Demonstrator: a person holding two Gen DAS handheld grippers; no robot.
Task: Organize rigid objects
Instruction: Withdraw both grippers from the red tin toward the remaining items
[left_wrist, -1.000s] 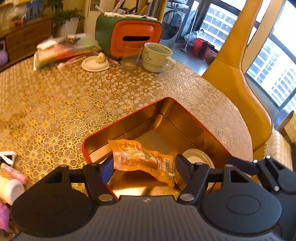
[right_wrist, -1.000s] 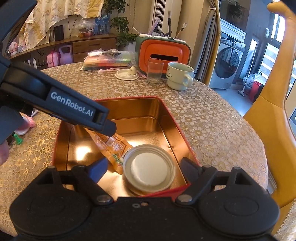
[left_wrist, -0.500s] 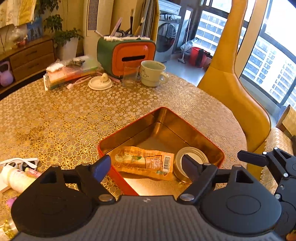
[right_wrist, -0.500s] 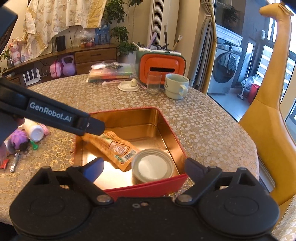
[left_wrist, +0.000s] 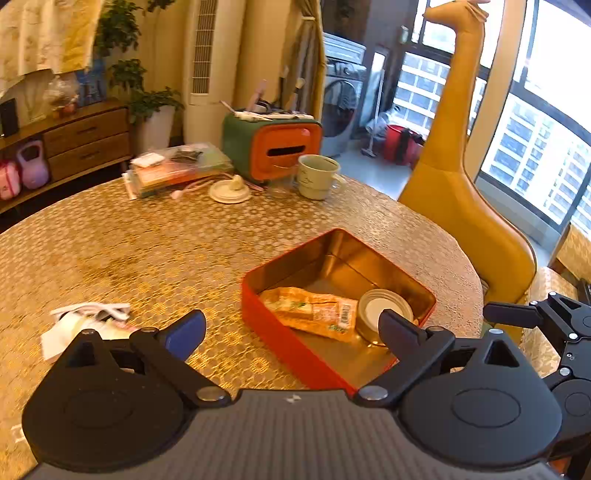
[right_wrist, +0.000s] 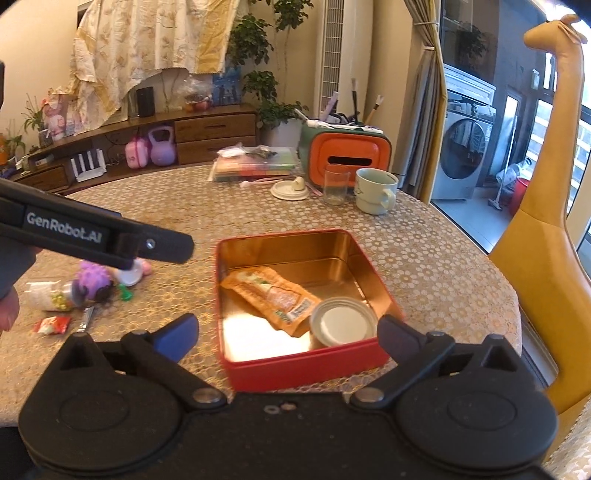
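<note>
A red tin box (left_wrist: 295, 350) with a gold inside sits on the round table; it also shows in the right wrist view (right_wrist: 306, 365). In it lie an orange snack packet (left_wrist: 314, 312) (right_wrist: 273, 295) and a round white-topped lid (left_wrist: 384, 310) (right_wrist: 341, 325). My left gripper (left_wrist: 291, 328) is open and empty, raised above the box's near-left side. My right gripper (right_wrist: 286, 332) is open and empty, raised in front of the box. Loose items lie left of the box: a purple toy (right_wrist: 92, 280), a small bottle (right_wrist: 48, 297), a red-white wrapper (right_wrist: 51, 325).
At the table's far side stand an orange-green box (right_wrist: 345, 155), a glass (right_wrist: 335, 184), a mug (right_wrist: 375, 190), a white lid (right_wrist: 290, 190) and a stack of books (right_wrist: 255, 166). A yellow giraffe chair (right_wrist: 546, 240) stands at the right. White paper scraps (left_wrist: 85, 321) lie near the left gripper.
Both grippers have lifted and drawn back from the box. The left gripper has let go of the orange packet, which now lies flat in the box.
</note>
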